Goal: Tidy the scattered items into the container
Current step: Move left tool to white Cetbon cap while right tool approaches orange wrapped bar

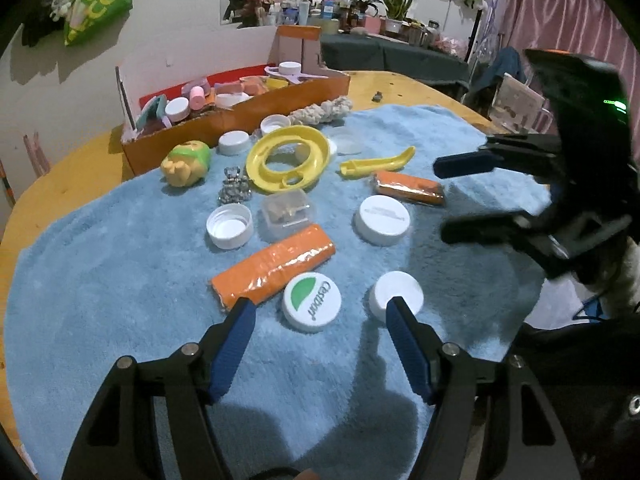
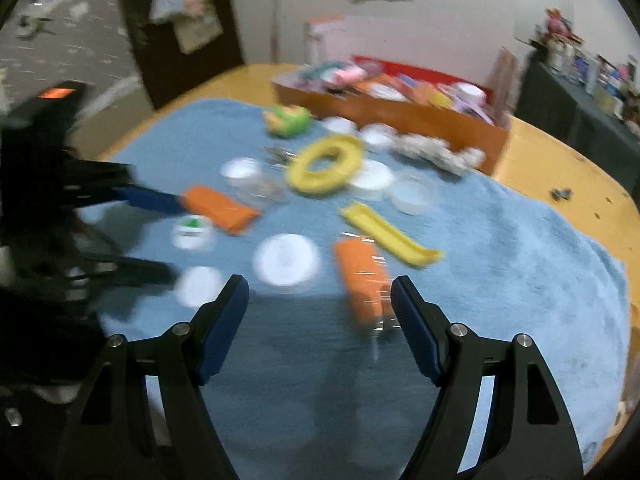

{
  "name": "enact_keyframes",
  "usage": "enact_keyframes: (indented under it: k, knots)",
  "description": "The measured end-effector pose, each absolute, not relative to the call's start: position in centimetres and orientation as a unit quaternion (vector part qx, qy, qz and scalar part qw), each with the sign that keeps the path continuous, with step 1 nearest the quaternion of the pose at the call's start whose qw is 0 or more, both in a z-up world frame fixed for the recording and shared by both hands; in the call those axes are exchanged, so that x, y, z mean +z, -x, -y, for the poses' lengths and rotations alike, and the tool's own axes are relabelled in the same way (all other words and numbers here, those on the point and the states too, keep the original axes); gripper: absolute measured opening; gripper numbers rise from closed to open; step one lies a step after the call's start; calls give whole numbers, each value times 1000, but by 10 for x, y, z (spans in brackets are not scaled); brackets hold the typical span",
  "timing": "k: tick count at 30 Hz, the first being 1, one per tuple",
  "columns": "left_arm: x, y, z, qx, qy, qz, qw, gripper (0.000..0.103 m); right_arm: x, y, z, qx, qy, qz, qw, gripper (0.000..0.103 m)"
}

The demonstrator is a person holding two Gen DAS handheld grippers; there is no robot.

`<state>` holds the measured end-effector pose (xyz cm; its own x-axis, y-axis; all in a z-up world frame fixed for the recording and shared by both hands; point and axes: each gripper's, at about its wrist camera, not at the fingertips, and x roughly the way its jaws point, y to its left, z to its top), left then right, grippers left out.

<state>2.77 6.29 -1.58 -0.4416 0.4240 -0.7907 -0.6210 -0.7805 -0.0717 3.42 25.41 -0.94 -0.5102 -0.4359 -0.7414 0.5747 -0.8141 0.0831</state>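
Scattered items lie on a blue towel (image 1: pixel 100 280): two orange packets (image 1: pixel 272 268) (image 1: pixel 408 188), several white caps, one with a green logo (image 1: pixel 312 302), a yellow ring (image 1: pixel 288 158), a yellow scoop (image 1: pixel 378 164) and a green-yellow toy (image 1: pixel 186 162). The orange cardboard box (image 1: pixel 240 116) at the back holds several items. My left gripper (image 1: pixel 320 308) is open and empty, just above the logo cap. My right gripper (image 2: pixel 318 288) is open and empty, hovering near an orange packet (image 2: pixel 362 280); it also shows in the left wrist view (image 1: pixel 452 196). The right wrist view is blurred.
A clear plastic box (image 1: pixel 286 212), a small glittery figure (image 1: pixel 234 188), a clear lid (image 1: pixel 346 140) and a knotted rope (image 1: pixel 320 110) lie on the towel. The yellow wooden table (image 1: pixel 400 88) extends beyond it. A cluttered dark table (image 1: pixel 380 52) stands behind.
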Motion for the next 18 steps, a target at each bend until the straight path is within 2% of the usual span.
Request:
enact_keyframes:
  k: [3, 7, 11, 18]
  knots:
    - [-18, -25, -63, 838, 429, -109, 319, 67, -13, -34, -250, -870, -395, -111, 274, 73]
    - [-20, -24, -63, 839, 428, -105, 320, 66, -19, -23, -259, -868, -408, -92, 269, 73]
    - [-20, -25, -65, 839, 424, -109, 322, 61, -26, -14, -257, -868, -412, -105, 258, 73]
    - [-18, -23, -66, 841, 420, -113, 322, 58, -30, -3, -258, -864, -417, -105, 260, 73]
